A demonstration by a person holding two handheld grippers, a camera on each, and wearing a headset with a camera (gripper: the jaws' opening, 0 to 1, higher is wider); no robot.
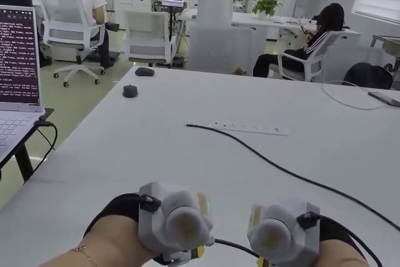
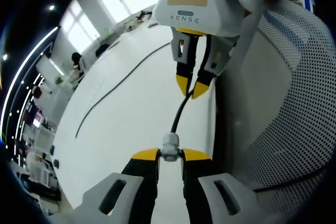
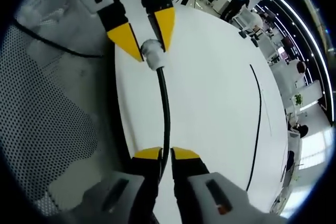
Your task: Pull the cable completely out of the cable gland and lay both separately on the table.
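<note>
Yellow-tipped jaws of the left gripper [image 2: 170,155], left gripper view: clamped on the pale gland [image 2: 170,145]. The black cable [image 2: 181,111] runs from the gland up to the right gripper [image 2: 192,88], whose tips pinch it, over the edge of the white table [image 2: 131,108].

Right gripper view: own jaws closed on the cable, which is seated in the gland between the opposite tips.

Head view: both grippers low at the near edge, with a short stretch of cable between them. A long black lead [image 1: 281,168] lies across the table near a power strip [image 1: 250,128].
</note>
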